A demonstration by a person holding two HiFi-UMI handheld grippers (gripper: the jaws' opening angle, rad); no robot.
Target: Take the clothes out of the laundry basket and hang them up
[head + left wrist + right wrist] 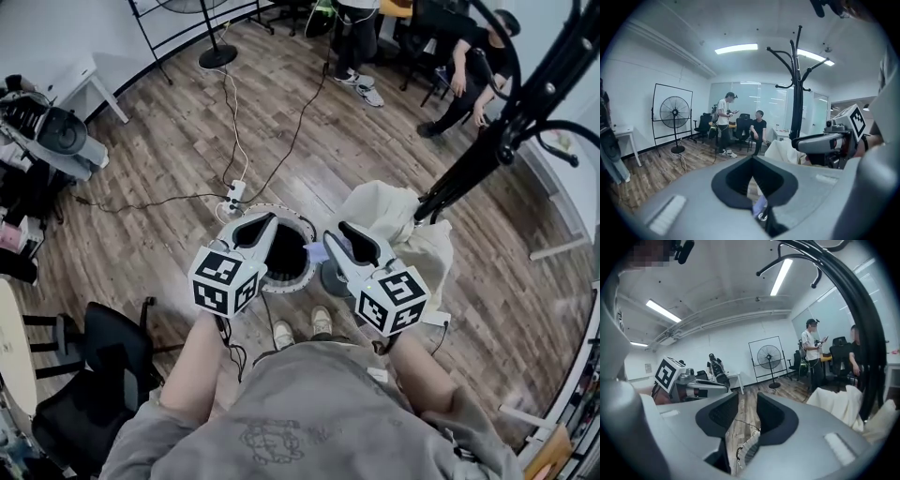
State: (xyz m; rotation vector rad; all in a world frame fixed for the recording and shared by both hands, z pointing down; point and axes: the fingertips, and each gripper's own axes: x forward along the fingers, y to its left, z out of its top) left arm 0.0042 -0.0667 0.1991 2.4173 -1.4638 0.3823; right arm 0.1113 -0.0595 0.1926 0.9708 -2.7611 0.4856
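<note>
Head view alone: laundry basket [289, 285] whole, beneath both grippers; cream garment [398, 220] draped just right, against coat stand [483, 159]. Left gripper [752, 161] jaws pressed together; right gripper [747, 398] jaws spread, empty. Open floor [159, 159] far left.

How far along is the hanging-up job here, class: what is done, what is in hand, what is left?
Done: a cream garment drapes at the black coat stand. In hand: nothing; the left gripper is shut, the right gripper open, both empty over the laundry basket. Left: a lilac piece at the basket's rim, probably; its dark inside is unreadable.
</note>
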